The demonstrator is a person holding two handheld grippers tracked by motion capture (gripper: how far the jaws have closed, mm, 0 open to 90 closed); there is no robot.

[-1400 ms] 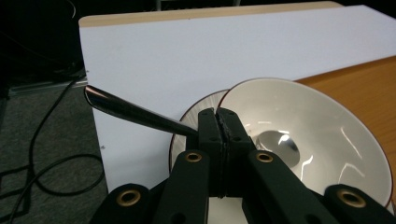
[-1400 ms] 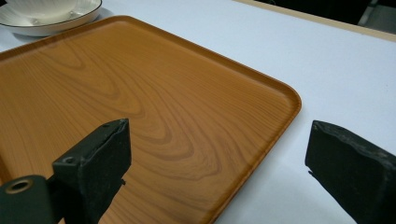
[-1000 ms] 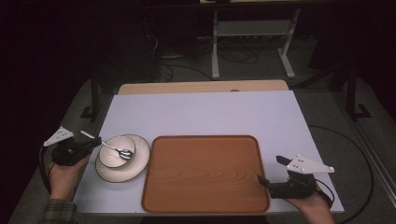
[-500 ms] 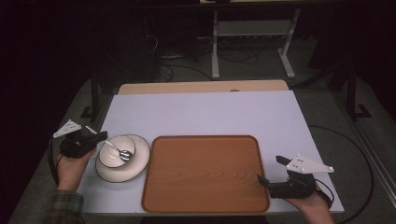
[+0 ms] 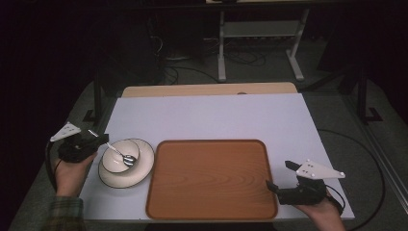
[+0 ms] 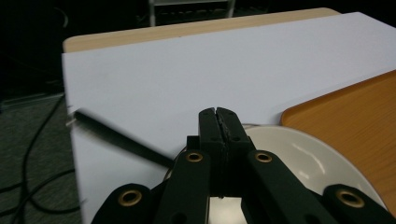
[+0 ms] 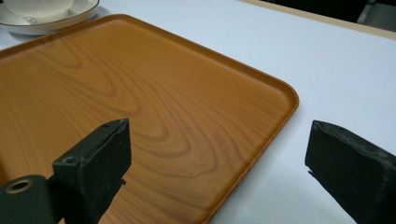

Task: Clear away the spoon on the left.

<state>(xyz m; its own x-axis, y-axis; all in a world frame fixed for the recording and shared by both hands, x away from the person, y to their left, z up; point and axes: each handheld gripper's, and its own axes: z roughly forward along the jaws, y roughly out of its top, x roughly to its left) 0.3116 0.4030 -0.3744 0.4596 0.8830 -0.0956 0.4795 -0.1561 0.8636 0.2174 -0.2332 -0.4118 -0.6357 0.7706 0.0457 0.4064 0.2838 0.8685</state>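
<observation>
A: From the high view?
B: The left claw [image 5: 100, 138] sits at the plate's [image 5: 143, 166] left rim; a spoon [image 5: 120, 152] lies in the bowl [image 5: 118, 156]. The right claw [image 5: 280, 176] hovers by the tray's [image 5: 211, 178] near right corner.
A: Left gripper view?
B: Jaws pressed together, gripping nothing, above the plate [image 6: 317, 163].
A: Right gripper view?
B: Jaws wide apart, empty, straddling the tray's [image 7: 154, 102] corner on the table [image 7: 355, 79].

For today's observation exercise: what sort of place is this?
Probably a lab or workshop set up for recording: a table under a white sheet, cables on the floor, a metal stand behind it.
</observation>
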